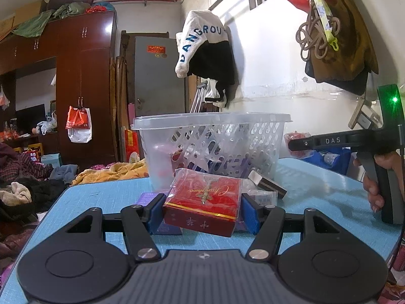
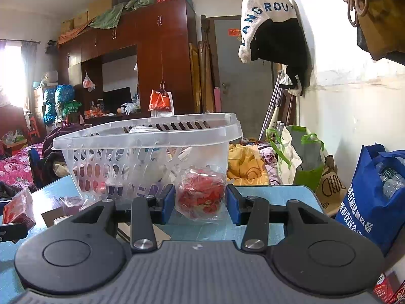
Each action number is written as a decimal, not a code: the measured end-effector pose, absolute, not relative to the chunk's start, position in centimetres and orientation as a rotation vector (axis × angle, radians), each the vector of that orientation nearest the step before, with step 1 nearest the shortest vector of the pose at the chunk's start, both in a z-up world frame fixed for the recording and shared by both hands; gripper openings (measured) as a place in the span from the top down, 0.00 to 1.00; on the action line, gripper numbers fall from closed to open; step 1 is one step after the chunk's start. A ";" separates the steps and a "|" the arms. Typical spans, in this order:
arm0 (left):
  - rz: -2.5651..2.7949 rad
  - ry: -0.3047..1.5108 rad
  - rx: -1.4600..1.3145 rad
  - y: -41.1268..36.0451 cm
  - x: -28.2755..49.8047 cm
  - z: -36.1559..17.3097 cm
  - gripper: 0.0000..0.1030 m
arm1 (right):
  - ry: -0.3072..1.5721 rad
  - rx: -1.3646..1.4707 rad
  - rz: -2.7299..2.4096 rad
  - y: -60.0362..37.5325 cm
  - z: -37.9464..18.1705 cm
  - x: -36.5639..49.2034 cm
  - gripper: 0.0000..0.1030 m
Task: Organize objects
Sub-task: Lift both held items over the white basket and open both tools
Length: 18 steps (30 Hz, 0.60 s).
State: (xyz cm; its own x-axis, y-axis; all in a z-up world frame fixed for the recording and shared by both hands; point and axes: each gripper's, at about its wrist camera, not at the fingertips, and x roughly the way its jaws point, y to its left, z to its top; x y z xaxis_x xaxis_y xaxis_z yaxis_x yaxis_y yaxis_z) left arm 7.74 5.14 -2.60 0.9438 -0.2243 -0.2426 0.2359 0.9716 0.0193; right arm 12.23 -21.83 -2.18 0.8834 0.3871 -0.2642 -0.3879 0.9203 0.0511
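The left gripper (image 1: 202, 211) has its blue fingers (image 1: 155, 214) closed against the two short sides of a red box (image 1: 202, 202) wrapped in clear film, and the box looks lifted slightly off the blue table (image 1: 316, 195), tilted a little. The right gripper (image 2: 200, 202) has its fingers (image 2: 168, 202) set narrow around a clear packet of red pieces (image 2: 201, 193), pressing its crinkled film from both sides; whether the packet is clear of the table I cannot tell from this angle.

Straight ahead of both stands the clear plastic basket (image 1: 212, 120), close behind the held things. Through its slotted wall some items already show inside: something pale and pinkish, something red and something purple, so part of the sorting seems done.

Still outside are a small dark box with a white end (image 1: 268, 183) lying against the foot of the basket, a purple box (image 1: 148, 198) just beside the left fingers, and a clear wrapped item (image 1: 263, 197) near the dark box. My reading is that the task is roughly midway: two things are in hand and not yet over the rim, and at least three more wait on the table.
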 end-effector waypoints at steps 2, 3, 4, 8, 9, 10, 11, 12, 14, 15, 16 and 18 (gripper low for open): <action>-0.230 0.228 0.045 5.2 7.5 -2.6 0.36 | 0.266 -0.008 0.399 -21.8 -2.1 12.0 0.55; -0.225 0.221 0.046 5.2 7.4 -2.6 0.36 | 0.261 -0.009 0.398 -21.9 -2.1 12.0 0.55; -0.220 0.211 0.047 5.2 7.3 -2.5 0.36 | 0.255 -0.011 0.398 -21.9 -2.1 11.8 0.55; -0.246 0.170 0.014 5.4 6.7 -1.7 0.36 | 0.225 0.014 0.419 -22.5 -1.3 10.9 0.55; -0.255 0.155 0.008 5.5 6.4 -1.1 0.36 | 0.221 0.025 0.418 -22.8 -1.0 10.6 0.55; -0.258 0.146 0.008 5.4 6.4 -0.6 0.36 | 0.212 0.027 0.403 -23.0 -0.6 10.3 0.55; -0.262 0.135 0.009 5.4 6.4 0.2 0.36 | 0.199 0.023 0.396 -23.1 0.0 9.9 0.55; -0.268 0.125 0.007 5.3 6.5 0.9 0.36 | 0.188 0.023 0.398 -23.1 0.6 9.7 0.55; -0.287 0.117 -0.004 5.4 7.5 2.6 0.36 | 0.164 0.029 0.416 -22.9 2.3 9.4 0.55; -0.299 0.120 -0.023 5.4 8.4 3.7 0.36 | 0.153 0.027 0.431 -22.5 3.4 9.5 0.55; -0.311 0.127 -0.043 5.4 9.5 4.7 0.36 | 0.148 0.020 0.446 -22.0 4.5 9.8 0.55; -0.322 0.162 -0.060 5.4 12.4 6.8 0.36 | 0.165 -0.017 0.459 -20.5 6.3 11.3 0.55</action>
